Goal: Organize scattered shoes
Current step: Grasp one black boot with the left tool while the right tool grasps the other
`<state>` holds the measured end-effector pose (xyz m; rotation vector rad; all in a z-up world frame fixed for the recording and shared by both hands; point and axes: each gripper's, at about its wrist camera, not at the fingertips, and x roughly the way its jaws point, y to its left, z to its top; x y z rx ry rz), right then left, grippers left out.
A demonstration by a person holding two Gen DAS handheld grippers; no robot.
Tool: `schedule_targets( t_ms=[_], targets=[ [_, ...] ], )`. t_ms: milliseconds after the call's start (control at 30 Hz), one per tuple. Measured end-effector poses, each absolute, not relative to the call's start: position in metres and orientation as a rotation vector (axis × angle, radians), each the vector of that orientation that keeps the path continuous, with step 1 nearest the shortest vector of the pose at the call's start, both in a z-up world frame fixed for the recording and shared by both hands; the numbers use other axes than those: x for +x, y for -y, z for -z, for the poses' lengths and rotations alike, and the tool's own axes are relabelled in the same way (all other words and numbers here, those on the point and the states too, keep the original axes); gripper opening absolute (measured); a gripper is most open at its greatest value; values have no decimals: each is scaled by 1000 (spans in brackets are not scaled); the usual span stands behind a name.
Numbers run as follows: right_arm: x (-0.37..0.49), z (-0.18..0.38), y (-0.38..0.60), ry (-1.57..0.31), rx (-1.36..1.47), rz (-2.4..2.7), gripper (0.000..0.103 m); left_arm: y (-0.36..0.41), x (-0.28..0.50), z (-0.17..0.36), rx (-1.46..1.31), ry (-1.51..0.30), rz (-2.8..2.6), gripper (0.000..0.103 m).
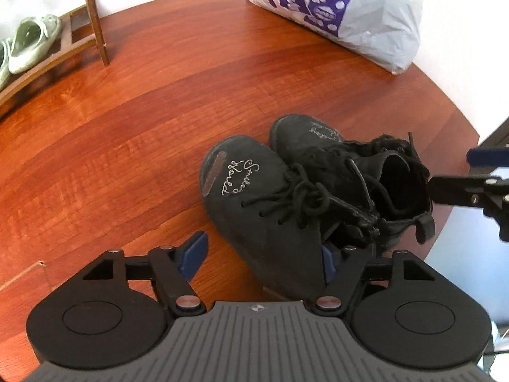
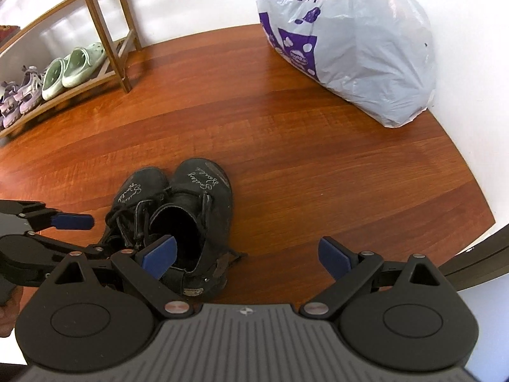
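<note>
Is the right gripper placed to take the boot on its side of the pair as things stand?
Probably yes. The right gripper is open, with one pad over that boot's open collar and the other over bare floor. Nothing blocks it; the left gripper works the other boot.

2 black boots (image 2: 178, 210), 2 green clogs (image 2: 74, 68), approx 2 purple sandals (image 2: 19, 97), 1 plastic bag (image 2: 359, 47).
</note>
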<state>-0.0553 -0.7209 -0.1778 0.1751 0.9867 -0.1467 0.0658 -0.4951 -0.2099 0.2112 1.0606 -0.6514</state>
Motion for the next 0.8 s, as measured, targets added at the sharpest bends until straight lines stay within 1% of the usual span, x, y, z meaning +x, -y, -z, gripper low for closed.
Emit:
schedule_targets(
  t_ms=[67,233,300,433,500,633,700,733,767,800],
  targets=[
    [-48,184,720,-988,169,136,98,497,62,211,209,-1043,645,59],
    [-31,197,717,-1009,144,117,97,497,57,211,207,-1020,637,55],
    [-24,204,713,-1021,125,105,97,496,56,208,220,-998,629,48],
    [-12,216,708,-1035,132,82,93,495,54,206,268,-968,631,42],
    [-8,220,707,-1035,140,76,89,491,54,204,275,-958,634,38],
    [6,235,705,-1044,138,76,77,482,53,199,283,-938,633,31],
    [7,237,705,-1043,155,63,63,477,53,197,282,-932,631,29],
    [8,238,705,-1043,162,58,54,475,53,196,282,-928,631,28],
    [8,238,704,-1043,170,52,41,474,54,194,281,-926,630,27],
    [8,237,701,-1037,160,54,39,472,54,193,280,-922,628,25]
  ],
)
